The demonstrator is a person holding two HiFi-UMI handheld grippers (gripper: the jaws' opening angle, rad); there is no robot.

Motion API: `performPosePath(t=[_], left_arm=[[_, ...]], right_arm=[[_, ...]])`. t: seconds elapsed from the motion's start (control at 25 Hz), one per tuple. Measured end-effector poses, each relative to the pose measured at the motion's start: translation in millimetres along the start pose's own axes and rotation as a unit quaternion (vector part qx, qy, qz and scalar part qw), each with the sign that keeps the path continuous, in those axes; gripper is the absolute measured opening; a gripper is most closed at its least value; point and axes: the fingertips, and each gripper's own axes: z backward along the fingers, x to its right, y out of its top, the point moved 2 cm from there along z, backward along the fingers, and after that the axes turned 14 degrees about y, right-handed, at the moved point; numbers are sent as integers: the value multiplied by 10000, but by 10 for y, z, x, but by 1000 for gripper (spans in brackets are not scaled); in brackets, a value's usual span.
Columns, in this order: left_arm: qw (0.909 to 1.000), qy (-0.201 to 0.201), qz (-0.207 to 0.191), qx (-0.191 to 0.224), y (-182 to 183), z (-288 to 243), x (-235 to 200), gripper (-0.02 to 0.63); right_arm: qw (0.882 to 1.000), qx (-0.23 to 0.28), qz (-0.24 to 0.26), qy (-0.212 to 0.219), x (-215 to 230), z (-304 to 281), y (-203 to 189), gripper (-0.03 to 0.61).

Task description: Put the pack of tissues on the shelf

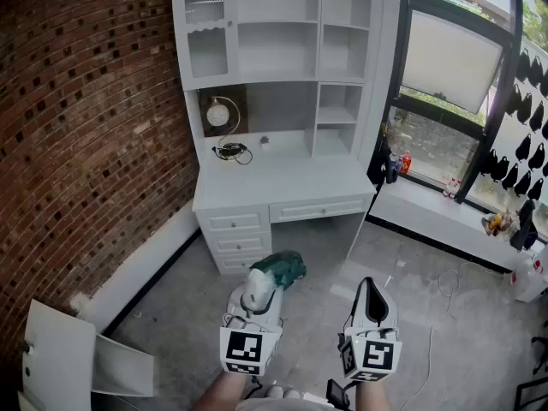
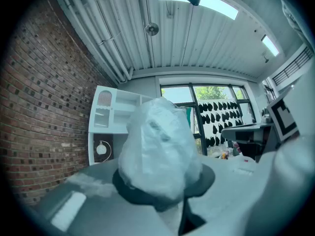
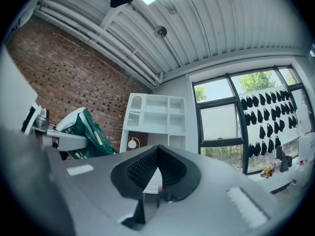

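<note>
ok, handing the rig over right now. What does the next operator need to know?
Left gripper: shut on the pack of tissues, which is held up off the floor.
Right gripper: shut, nothing between its jaws.
Shelf: the white unit above the desk, next to the brick wall. It is ahead, not within reach yet.
Done: the pack is in the grip.
Left: carry it to the shelf, set it on one of the boards, then open the left gripper.
</note>
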Motion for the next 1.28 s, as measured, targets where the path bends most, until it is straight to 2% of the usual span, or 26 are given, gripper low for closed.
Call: performPosePath(t=[0.64,0.84,0.88,0.96,1.0,1.12,1.28], left_arm=[[10000,-56,64,-51,-7,-8,45,101],[9999,-59,133,-78,51,10,92,101],[9998,-56,181,-75,77,12,104,101],[9997,-59,236,-50,116,22,141,101],[9997,-63,234,-50,121,30,164,101],[9997,-18,222,-84,125,52,236,101],[10000,8,89,-39,159,5,347,101]], right_arm=[[10000,39,61,21,-19,2,89,-2],[9991,274,-327,-78,138,152,142,2],[9987,305,-397,-55,168,173,154,17],[9984,306,-470,61,211,205,156,170],[9984,298,-479,107,232,223,150,215],[9985,246,-454,186,282,254,121,278],[9984,183,-424,325,313,192,89,278]])
